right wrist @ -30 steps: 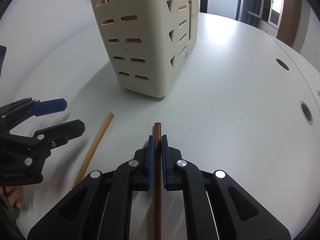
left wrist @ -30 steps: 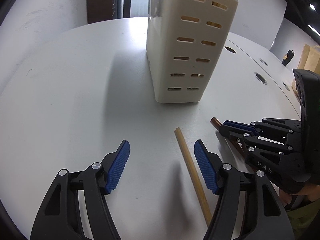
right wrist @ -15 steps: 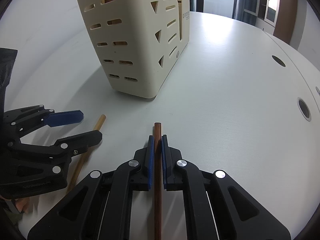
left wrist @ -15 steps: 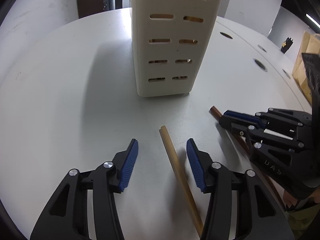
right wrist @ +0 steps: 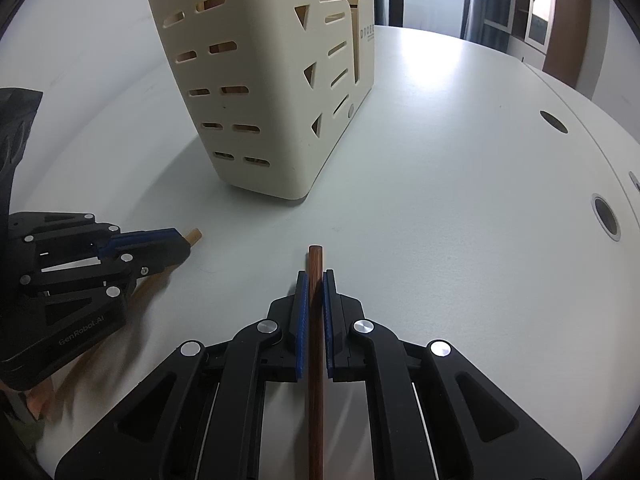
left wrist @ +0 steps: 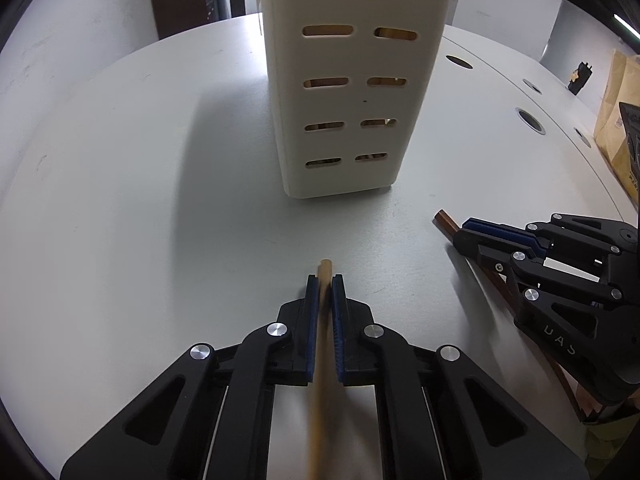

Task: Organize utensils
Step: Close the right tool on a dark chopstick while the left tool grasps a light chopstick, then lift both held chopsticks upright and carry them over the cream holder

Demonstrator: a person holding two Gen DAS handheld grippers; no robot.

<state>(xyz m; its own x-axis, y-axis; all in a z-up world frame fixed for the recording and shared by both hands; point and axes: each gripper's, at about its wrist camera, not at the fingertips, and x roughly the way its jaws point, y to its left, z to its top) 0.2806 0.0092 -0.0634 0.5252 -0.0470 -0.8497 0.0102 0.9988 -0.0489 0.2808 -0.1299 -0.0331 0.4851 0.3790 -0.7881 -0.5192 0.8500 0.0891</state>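
Spanning both views, the white table [left wrist: 120,200] carries a cream slotted utensil holder [left wrist: 344,80], upright, a little beyond both tools. Left gripper [left wrist: 325,280] is clamped on a pale wooden chopstick [left wrist: 324,272], tip poking just past the blue pads [left wrist: 312,320] toward the holder. Right gripper [right wrist: 315,276] is likewise pinched on a dark brown chopstick [right wrist: 315,256], tip just forward of its pads, near the holder's base.

Black linkage grippers [left wrist: 325,280], silver screws, ribbed blue pads [right wrist: 301,308], "GenRobot.AI" lettering.
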